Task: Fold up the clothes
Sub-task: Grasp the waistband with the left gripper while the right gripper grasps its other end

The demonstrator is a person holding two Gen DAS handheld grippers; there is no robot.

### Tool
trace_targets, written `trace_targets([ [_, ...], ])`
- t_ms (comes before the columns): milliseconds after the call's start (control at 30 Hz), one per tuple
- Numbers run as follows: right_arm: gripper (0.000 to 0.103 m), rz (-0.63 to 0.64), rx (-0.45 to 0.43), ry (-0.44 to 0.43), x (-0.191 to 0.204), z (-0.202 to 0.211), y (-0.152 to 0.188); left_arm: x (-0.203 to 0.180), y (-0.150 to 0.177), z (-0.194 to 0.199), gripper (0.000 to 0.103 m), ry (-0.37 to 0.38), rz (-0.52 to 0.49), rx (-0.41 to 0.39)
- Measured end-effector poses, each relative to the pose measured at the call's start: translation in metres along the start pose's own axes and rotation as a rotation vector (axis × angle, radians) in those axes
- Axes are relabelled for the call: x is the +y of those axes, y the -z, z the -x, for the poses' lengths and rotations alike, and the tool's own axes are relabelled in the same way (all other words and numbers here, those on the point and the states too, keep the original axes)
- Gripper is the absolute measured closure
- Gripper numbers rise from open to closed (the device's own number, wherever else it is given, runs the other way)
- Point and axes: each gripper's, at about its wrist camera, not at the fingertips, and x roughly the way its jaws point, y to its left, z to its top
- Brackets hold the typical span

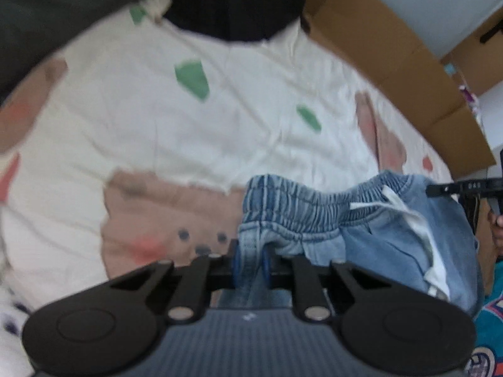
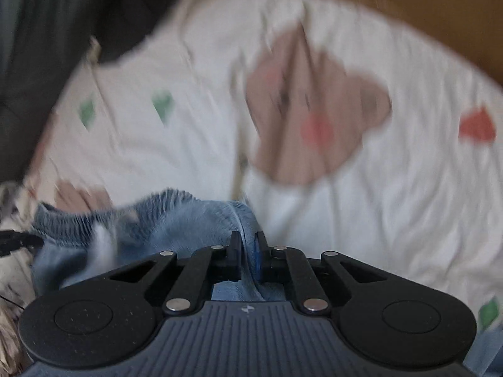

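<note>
Light blue denim shorts with an elastic waistband and a white drawstring hang between my two grippers above a bed. My left gripper is shut on the waistband at one end. My right gripper is shut on a fold of the same shorts at the other end. The right gripper's black body shows at the right edge of the left wrist view. The rest of the shorts hangs below, out of sight.
A white bedsheet printed with brown bears and green and red shapes lies underneath. A black garment lies at the far side. A brown cardboard box stands behind the bed. Dark fabric lies at the left.
</note>
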Motion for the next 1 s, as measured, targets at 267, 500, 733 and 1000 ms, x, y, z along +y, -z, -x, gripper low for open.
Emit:
trace_targets([
  [267, 0.101, 0.108, -0.111, -0.009, 0.043, 0.016, -0.073, 0.009, -0.043, 0.016, 0.089, -0.064, -0.008, -0.104],
  [500, 0.101, 0.123, -0.101, 0.007, 0.046, -0.026, -0.084, 0.033, -0.051, -0.022, 0.088, -0.119, 0.047, -0.058],
  [733, 0.091, 0.124, -0.046, 0.032, 0.034, -0.076, -0.08, 0.05, -0.036, -0.062, 0.085, -0.149, 0.093, 0.007],
  [1000, 0.04, 0.167, -0.064, -0.039, 0.026, -0.073, -0.088, 0.056, -0.037, -0.045, 0.074, -0.126, 0.105, -0.007],
])
